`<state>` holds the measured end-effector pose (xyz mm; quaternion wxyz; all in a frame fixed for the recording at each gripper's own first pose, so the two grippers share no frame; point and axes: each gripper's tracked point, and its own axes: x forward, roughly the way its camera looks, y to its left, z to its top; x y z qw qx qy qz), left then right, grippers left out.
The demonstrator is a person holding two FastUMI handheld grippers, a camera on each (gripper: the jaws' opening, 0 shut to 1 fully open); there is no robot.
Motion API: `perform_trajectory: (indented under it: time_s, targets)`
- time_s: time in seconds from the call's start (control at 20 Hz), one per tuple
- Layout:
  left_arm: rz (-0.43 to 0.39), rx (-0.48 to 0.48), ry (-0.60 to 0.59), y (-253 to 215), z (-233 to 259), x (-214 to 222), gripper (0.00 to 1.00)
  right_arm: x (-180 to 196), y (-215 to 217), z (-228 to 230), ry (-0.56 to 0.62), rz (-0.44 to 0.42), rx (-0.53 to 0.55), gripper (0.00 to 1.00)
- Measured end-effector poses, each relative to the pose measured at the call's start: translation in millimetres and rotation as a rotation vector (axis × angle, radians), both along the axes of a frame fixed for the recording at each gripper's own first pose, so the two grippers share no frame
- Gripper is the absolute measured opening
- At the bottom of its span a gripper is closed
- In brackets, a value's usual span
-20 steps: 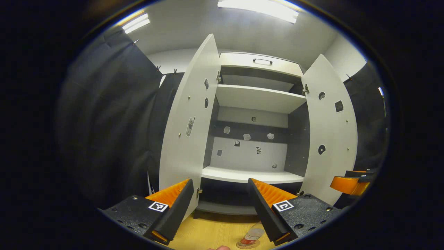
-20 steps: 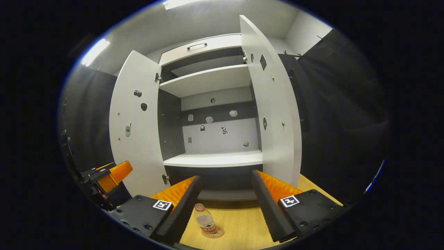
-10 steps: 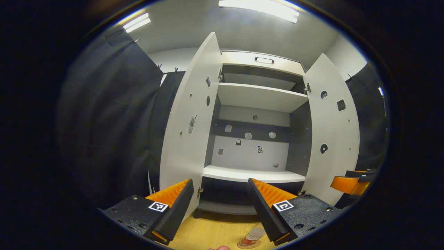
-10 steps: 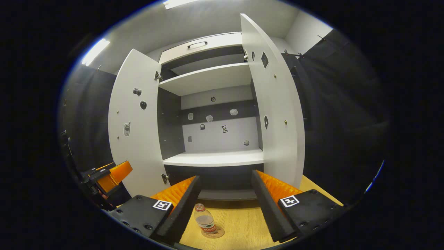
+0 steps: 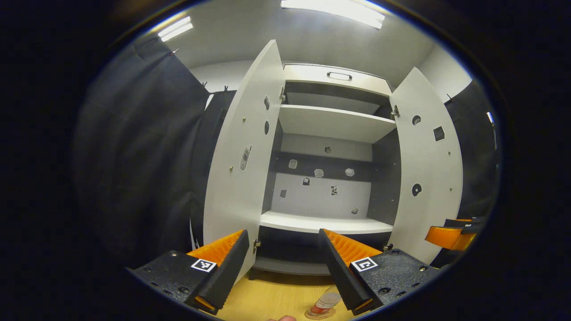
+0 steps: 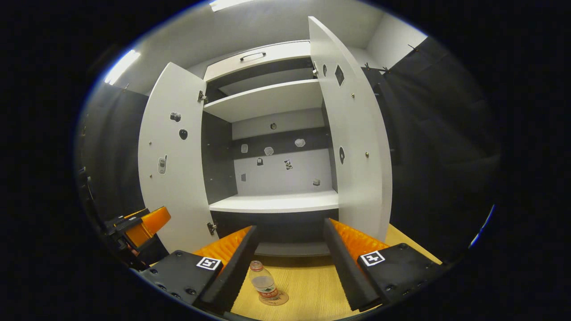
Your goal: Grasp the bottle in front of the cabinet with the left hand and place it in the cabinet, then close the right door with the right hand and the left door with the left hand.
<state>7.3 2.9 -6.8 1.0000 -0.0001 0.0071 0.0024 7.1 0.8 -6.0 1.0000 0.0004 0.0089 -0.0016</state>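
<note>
Both cabinet doors [image 6: 171, 169] wide open, bottle [image 6: 264, 284] upright on floor [image 6: 308, 290].

Ahead of the tongs, the cabinet [image 6: 272, 203] had white doors and shelves, dark grey inner walls and small dark stickers. The clear bottle [image 6: 264, 284] wore a red cap and red label on pale wood-grain floor [image 6: 308, 290].

Left gripper [image 5: 282, 272] and right gripper [image 6: 289, 269] level, side by side, fingers [image 5: 225, 267] spread wide, nothing between.
</note>
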Motion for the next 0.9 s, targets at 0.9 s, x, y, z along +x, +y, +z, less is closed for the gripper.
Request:
perform_trajectory:
  time_s: [0.9]
  targets:
    - [-0.261, -0.081, 0.101, -106, -82, 24, 0.95, -25, -22, 8, 0.000, -0.040, -0.042, 0.97]
